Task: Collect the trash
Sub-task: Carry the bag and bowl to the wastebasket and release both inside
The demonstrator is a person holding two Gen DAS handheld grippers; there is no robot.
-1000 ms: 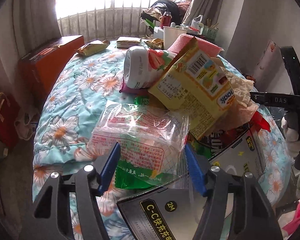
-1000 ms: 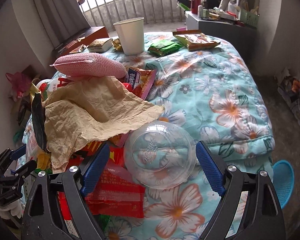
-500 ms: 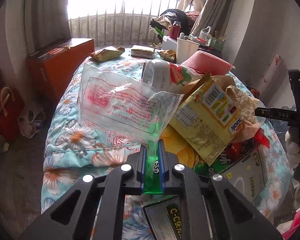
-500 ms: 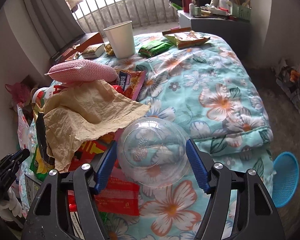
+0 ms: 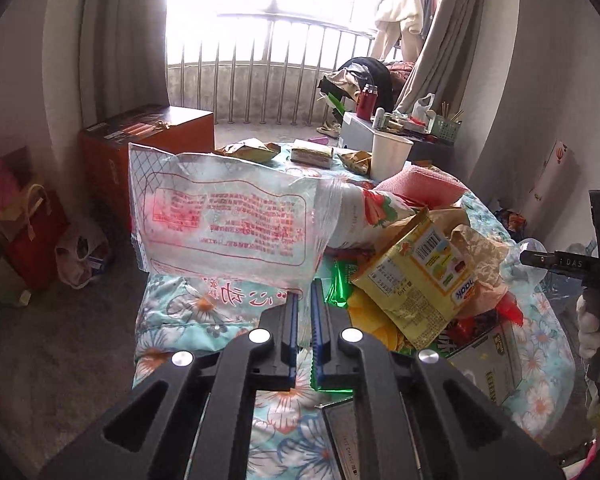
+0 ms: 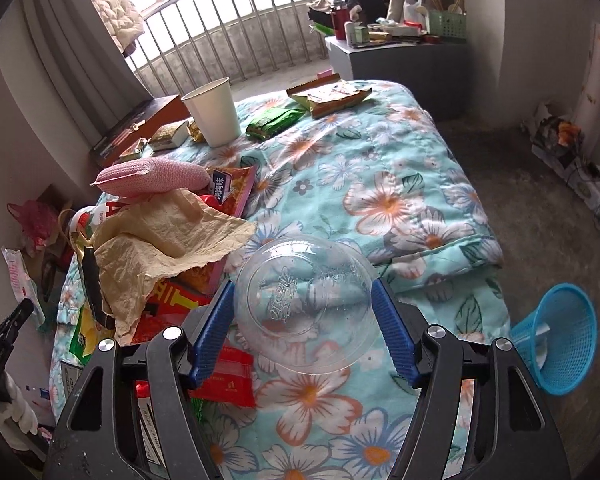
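Observation:
My left gripper (image 5: 304,304) is shut on the lower edge of a clear plastic bag with red print (image 5: 224,220), which hangs lifted above the floral quilt (image 5: 180,320). To its right lies a heap of wrappers, with a yellow snack packet (image 5: 416,280) on top. In the right wrist view my right gripper (image 6: 304,312) is shut on a clear plastic dome lid (image 6: 304,304), its blue pads pressing both sides of the rim, raised over the quilt (image 6: 380,184). The same heap, topped by crumpled brown paper (image 6: 160,252) and a pink knitted piece (image 6: 152,176), sits to the left.
A white paper cup (image 6: 214,112), a green packet (image 6: 274,120) and a brown packet (image 6: 332,96) lie at the quilt's far end. A blue mesh basket (image 6: 556,340) stands on the floor at the right. An orange box (image 5: 148,152) flanks the bed's left side.
The left gripper closed on the clear printed bag and lifted it up off the heap. The right gripper closed on the dome lid and raised it slightly.

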